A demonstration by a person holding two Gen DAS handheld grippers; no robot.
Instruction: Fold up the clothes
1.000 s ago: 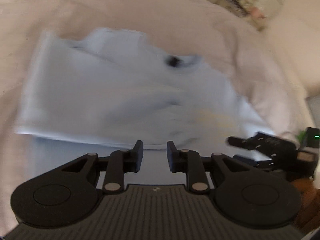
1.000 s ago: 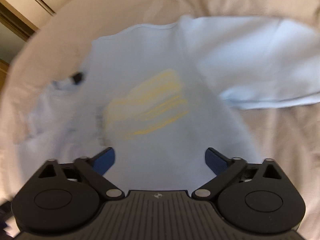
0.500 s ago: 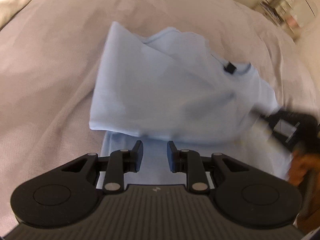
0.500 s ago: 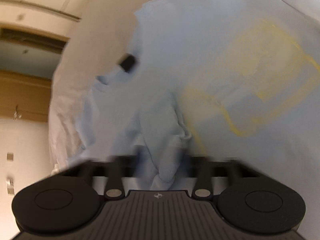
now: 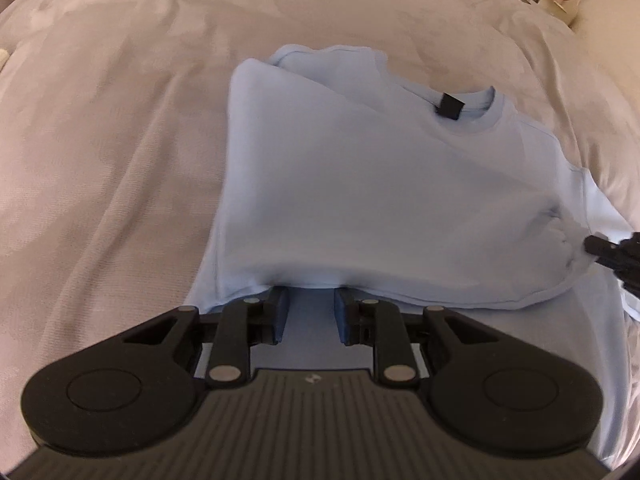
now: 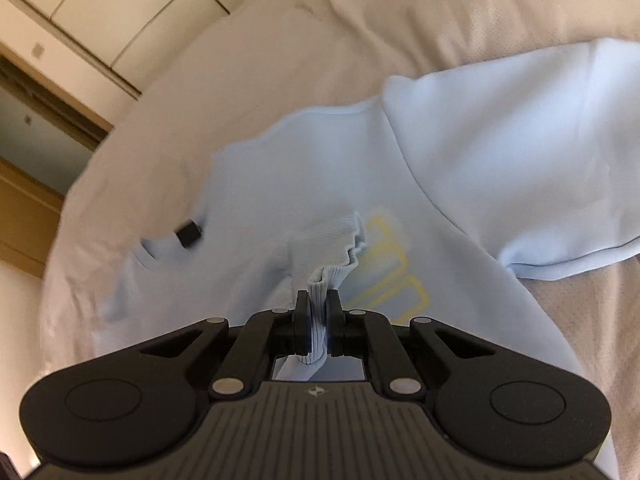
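Your right gripper (image 6: 318, 320), a second ago spread wide over the light-blue sweatshirt (image 5: 380, 200), is now clenched on a ribbed cuff (image 6: 328, 256) at lower centre of the right wrist view; the sleeve is secured and, by judgement, ready to be carried across for the next fold. The sweatshirt lies partly folded on the beige bedcover (image 5: 120, 140), filling the centre of the left wrist view. Your left gripper (image 5: 310, 312) stands narrowly parted, its tips at the garment's lower edge; whether they pinch cloth is hidden beneath that edge. The yellow print (image 6: 384, 268) is partly covered and blurred.
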